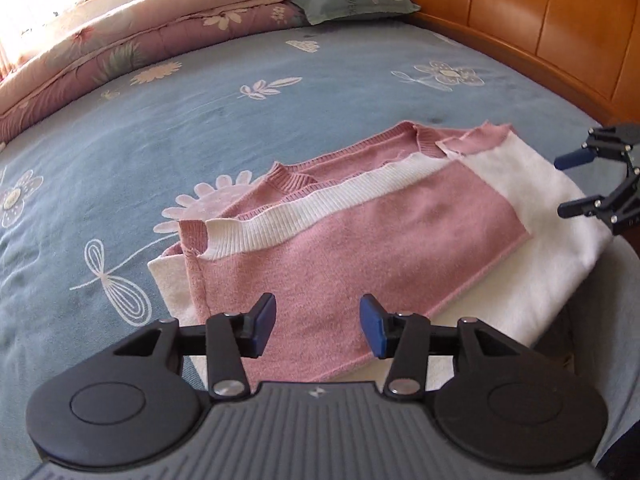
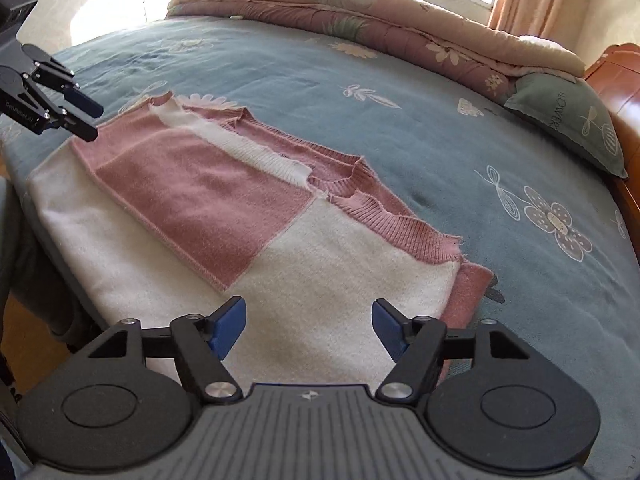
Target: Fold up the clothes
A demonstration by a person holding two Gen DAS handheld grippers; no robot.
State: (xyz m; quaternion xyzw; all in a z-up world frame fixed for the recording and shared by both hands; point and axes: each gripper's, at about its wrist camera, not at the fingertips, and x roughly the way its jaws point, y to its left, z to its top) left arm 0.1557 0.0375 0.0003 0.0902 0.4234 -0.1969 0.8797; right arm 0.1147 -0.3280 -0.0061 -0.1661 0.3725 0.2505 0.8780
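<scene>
Where the two views overlap, the scene reads as follows, from largest element to smallest.

Bed sheet [image 1: 168,128]: blue-grey woven cover, smooth, printed with pale outline flowers and leaves; it fills most of both views.

Headboard [image 1: 540,20]: glossy orange-brown wood in curved panels along the bed's edge.

Quilt [image 2: 360,12]: thick, soft, folded lengthwise into a long roll at the far side; dusty pink and cream with a floral print.

Sweater [image 1: 352,232]: fine knit in pink and white blocks, folded into a rough rectangle and lying flat on the sheet at the near edge of the bed; ribbed white hem band and ribbed pink collar face up, a stitched seam runs along the pink panel.

Pillow [image 2: 572,120]: grey-green, plump, rectangular, printed with white motifs, resting against the quilt's end.

Left gripper [image 1: 318,326]: black linkage with flat blue pads; fingers apart, above the sweater's pink end, gripping nothing.

Right gripper [image 2: 308,330]: same build; fingers spread wide over the white end, empty.
</scene>
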